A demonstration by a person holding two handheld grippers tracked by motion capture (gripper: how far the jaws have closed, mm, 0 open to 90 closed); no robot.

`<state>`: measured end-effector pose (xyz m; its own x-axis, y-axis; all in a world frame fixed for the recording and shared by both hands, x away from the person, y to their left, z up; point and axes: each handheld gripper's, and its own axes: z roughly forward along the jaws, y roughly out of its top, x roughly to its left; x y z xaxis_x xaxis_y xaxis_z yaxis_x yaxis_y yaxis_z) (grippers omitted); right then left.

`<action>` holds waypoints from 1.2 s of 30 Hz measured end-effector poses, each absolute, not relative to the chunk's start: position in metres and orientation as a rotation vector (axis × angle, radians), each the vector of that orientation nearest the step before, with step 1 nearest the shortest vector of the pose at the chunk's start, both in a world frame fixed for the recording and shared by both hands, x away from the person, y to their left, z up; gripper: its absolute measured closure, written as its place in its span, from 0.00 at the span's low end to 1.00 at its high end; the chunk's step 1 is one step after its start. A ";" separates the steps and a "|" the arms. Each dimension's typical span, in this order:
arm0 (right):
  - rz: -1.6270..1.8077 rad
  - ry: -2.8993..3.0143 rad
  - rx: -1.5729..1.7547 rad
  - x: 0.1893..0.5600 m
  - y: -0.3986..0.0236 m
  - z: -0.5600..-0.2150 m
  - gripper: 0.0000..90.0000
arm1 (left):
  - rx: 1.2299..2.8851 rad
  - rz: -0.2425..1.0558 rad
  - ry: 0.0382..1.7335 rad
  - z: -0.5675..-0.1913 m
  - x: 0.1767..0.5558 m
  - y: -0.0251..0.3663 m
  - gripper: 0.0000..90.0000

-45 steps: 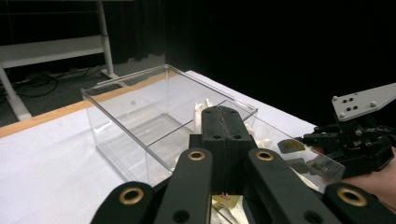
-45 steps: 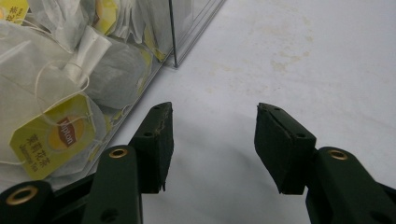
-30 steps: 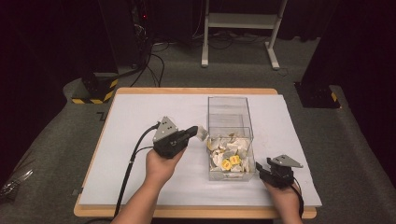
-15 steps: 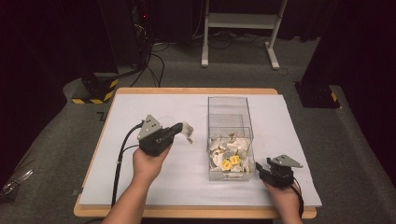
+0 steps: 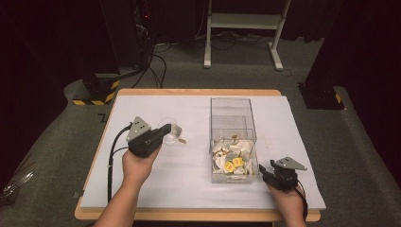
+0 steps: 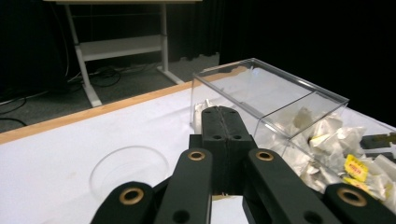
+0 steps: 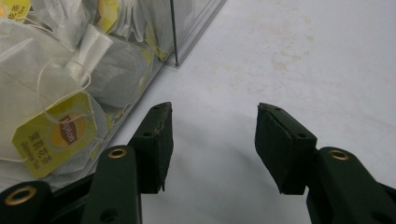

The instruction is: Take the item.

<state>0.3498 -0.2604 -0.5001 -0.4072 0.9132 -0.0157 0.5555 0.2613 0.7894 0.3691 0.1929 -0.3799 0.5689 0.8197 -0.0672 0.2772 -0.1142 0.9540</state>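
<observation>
Tea bags (image 5: pixel 232 157) are lying heaped in the near compartment of the clear plastic box (image 5: pixel 231 109), which is standing on the white bench (image 5: pixel 189 179) right of centre; its far compartment is showing nothing I can make out. I am holding my left gripper (image 5: pixel 166 129) out over the left half of the bench, its jaws pressed fully together, and in the high view something small and pale, seemingly a tea bag with its tag (image 5: pixel 181 140) hanging just beyond the tips, is sitting at the jaw ends; in the left gripper view the closed jaws (image 6: pixel 223 122) are hiding whatever is pinched between them, so I cannot tell for certain what it is. A clear plastic cup (image 6: pixel 129 169) is standing on the bench just below and beside that gripper, well apart from the box. My right gripper (image 7: pixel 211 136) is resting low at the near right corner of the box, jaws standing partly open with nothing between them, bare bench showing in the gap. Yellow Lipton tags (image 7: pixel 56 133) are pressing against the box wall just beside its left jaw.
</observation>
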 end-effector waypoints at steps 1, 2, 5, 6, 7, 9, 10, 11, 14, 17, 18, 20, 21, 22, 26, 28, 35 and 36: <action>0.997 2.062 1.327 0.350 -0.260 -0.500 0.52 | 1.668 0.599 0.932 -0.381 0.370 0.195 1.00; 0.998 2.062 1.326 0.350 -0.261 -0.500 0.52 | 1.663 0.600 0.936 -0.381 0.370 0.197 1.00; 0.997 2.064 1.326 0.350 -0.260 -0.500 0.52 | 1.662 0.605 0.947 -0.382 0.370 0.202 1.00; 0.995 2.065 1.327 0.350 -0.260 -0.500 0.52 | 1.662 0.609 0.950 -0.383 0.371 0.204 1.00; 0.995 2.065 1.327 0.350 -0.260 -0.500 0.52 | 1.656 0.607 0.955 -0.383 0.371 0.205 1.00; 0.994 2.064 1.329 0.350 -0.260 -0.500 0.52 | 1.658 0.613 0.959 -0.384 0.371 0.208 1.00; 0.994 2.065 1.326 0.350 -0.260 -0.500 0.52 | 1.657 0.617 0.962 -0.384 0.371 0.210 1.00; 0.995 2.064 1.327 0.350 -0.260 -0.500 0.52 | 1.653 0.619 0.966 -0.383 0.372 0.212 1.00; 0.995 2.064 1.327 0.350 -0.260 -0.500 0.52 | 1.643 0.624 0.974 -0.382 0.373 0.218 1.00; 0.997 2.063 1.326 0.350 -0.260 -0.500 0.52 | 1.636 0.633 0.980 -0.379 0.374 0.222 1.00; 0.997 2.063 1.326 0.350 -0.260 -0.500 0.52 | 1.634 0.637 0.979 -0.378 0.374 0.223 1.00; 0.995 2.062 1.327 0.349 -0.260 -0.500 0.52 | 1.627 0.640 0.982 -0.376 0.375 0.225 1.00; 0.994 2.063 1.326 0.349 -0.260 -0.500 0.52 | 1.628 0.644 0.982 -0.375 0.376 0.226 1.00; 0.994 2.063 1.327 0.349 -0.260 -0.500 0.52 | 1.627 0.648 0.981 -0.373 0.376 0.226 1.00; 0.996 2.062 1.329 0.349 -0.260 -0.500 0.52 | 1.620 0.657 0.980 -0.368 0.379 0.228 1.00; 0.995 2.063 1.328 0.349 -0.260 -0.500 0.52 | 1.621 0.662 0.976 -0.365 0.380 0.228 1.00; 0.994 2.064 1.327 0.349 -0.260 -0.500 0.52 | 1.625 0.693 0.967 -0.354 0.385 0.227 1.00; 0.994 2.065 1.327 0.349 -0.260 -0.500 0.52 | 1.626 0.693 0.969 -0.354 0.386 0.228 1.00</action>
